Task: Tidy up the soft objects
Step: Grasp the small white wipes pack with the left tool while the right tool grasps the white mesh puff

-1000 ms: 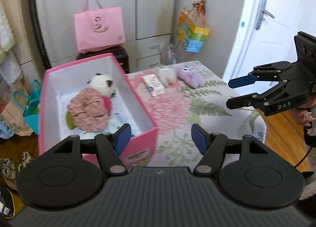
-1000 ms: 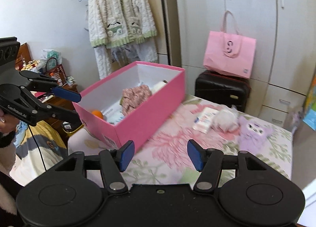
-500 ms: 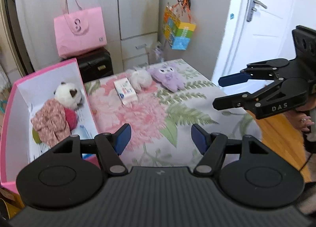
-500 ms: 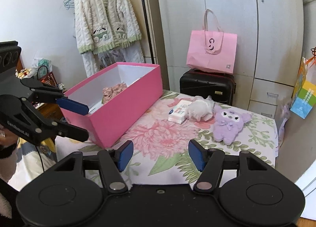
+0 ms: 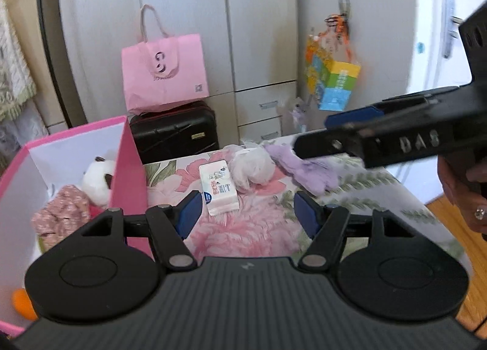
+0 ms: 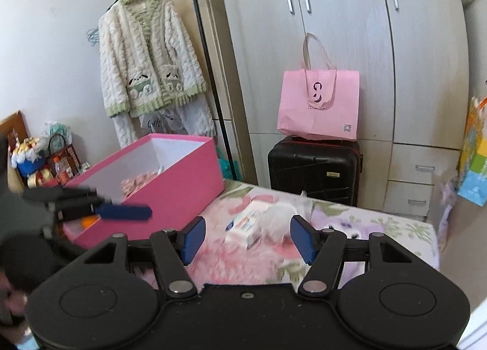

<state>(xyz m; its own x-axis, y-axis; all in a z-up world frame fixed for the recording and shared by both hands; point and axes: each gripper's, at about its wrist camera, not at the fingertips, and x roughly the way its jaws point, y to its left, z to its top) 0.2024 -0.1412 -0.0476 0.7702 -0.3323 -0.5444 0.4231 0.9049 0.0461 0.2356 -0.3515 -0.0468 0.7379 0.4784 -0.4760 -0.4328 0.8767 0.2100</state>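
The tissue pack [image 5: 218, 187] lay flat on the flowered surface [image 5: 261, 228], close to its far edge, its long axis running away from me and slightly leftward, so that its short near end faced my left tongs [image 5: 245, 213]; against its right side sat the white plush [image 5: 252, 168], and just past that, further right, the purple plush [image 5: 307, 171], sprawled with its length slanting toward the far right corner; all three sat in a row, touching or nearly so. To the left of the pack, near the surface's left edge, stood the pink box [image 5: 129, 173], already holding a panda toy [image 5: 96, 178] and a floral bundle [image 5: 62, 213]; I judged the three on the cloth were what remained to go in. My left tongs were spread wide and held nothing; the pack lay just ahead of the left blue pad [image 5: 190, 213], so I reckoned that side nearest to it. My right tongs [image 6: 246, 238] were also spread and empty; in their own view the pack [image 6: 245, 225] and the white plush [image 6: 278, 219] sat straight ahead between the pads, with the purple plush [image 6: 344, 223] off to the right behind the right pad; from the left view those tongs [image 5: 350, 136] hung over the purple plush, so that seemed theirs to take. The right view was blurred, so I could not tell how far above the surface they hung.
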